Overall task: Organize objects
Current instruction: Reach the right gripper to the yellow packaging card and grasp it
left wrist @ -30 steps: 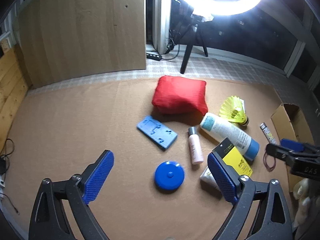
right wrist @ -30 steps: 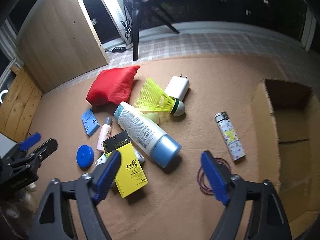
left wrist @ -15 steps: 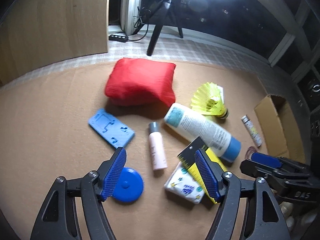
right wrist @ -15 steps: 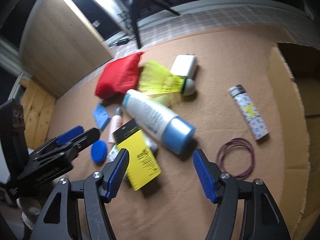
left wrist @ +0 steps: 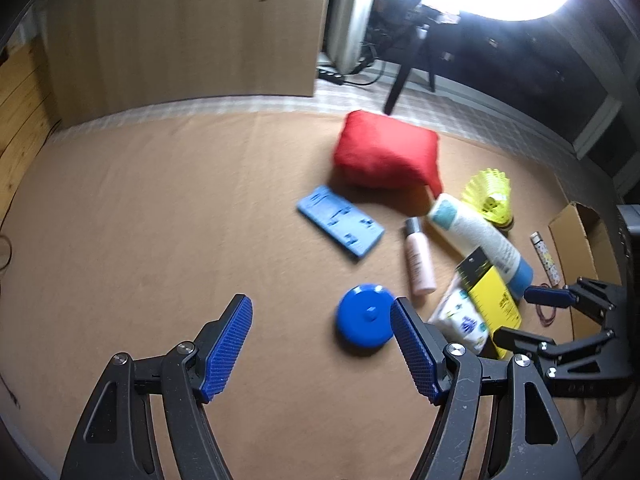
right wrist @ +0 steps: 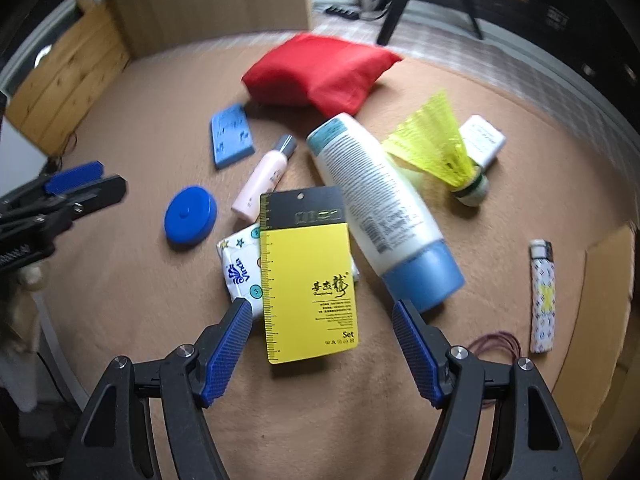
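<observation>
Hovering above the brown mat (right wrist: pixel 120 320), the right gripper (right wrist: pixel 322 346) has its blue pads apart and touching nothing; its jaws have just been opening, and only the lower end of the yellow card pack (right wrist: pixel 308 276) shows in the gap, lying flat on the mat below. The pack rests partly over a white tissue packet (right wrist: pixel 236 264). Just right of it lies a large white bottle with a blue cap (right wrist: pixel 380 212), on its side. A small pink bottle (right wrist: pixel 264 178) lies beside the pack's top edge, and a blue round disc (right wrist: pixel 190 214) sits left of that. Further out: a blue flat holder (right wrist: pixel 231 136), a red pouch (right wrist: pixel 320 70), a yellow shuttlecock (right wrist: pixel 444 150) against a white charger (right wrist: pixel 482 140), a patterned lighter (right wrist: pixel 543 296) and a loop of dark red rubber bands (right wrist: pixel 496 340) near the cardboard box (right wrist: pixel 604 264).

The left gripper (left wrist: pixel 322 354) also stands apart and empty over bare mat; its jaws closed somewhat within the last second. Its right pad sits visually against the disc's edge; contact cannot be confirmed. The view is motion-blurred. A ring light (left wrist: pixel 520 4) glares at the top.
</observation>
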The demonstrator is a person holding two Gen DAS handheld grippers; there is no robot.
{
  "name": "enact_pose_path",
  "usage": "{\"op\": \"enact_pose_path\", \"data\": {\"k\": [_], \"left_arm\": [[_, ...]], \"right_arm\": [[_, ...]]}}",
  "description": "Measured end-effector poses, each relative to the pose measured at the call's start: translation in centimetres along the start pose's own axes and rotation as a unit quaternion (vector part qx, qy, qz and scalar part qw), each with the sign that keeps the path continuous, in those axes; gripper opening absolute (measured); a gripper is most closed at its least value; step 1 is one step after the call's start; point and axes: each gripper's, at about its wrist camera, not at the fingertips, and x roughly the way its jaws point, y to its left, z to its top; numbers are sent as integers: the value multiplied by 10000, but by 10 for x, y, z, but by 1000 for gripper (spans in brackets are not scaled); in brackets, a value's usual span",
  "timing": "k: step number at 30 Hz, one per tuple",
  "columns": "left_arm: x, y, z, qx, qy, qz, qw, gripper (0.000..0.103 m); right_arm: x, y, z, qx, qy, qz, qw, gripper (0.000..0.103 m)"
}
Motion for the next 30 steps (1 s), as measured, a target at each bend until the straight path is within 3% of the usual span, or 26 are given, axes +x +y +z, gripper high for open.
{"op": "enact_pose_path", "data": {"k": [17, 24, 30], "left_arm": [[-10, 26, -19, -242, 14, 39, 9997, 75], [-9, 22, -18, -190, 12, 9, 9998, 75], [-8, 19, -17, -137, 3, 13, 9999, 75]], "right_arm": [[11, -8, -6, -20, 385, 251, 9989, 69], [8, -11, -11, 33, 421, 473, 9980, 47], [8, -17, -11, 81, 392, 473, 9981, 46]]}}
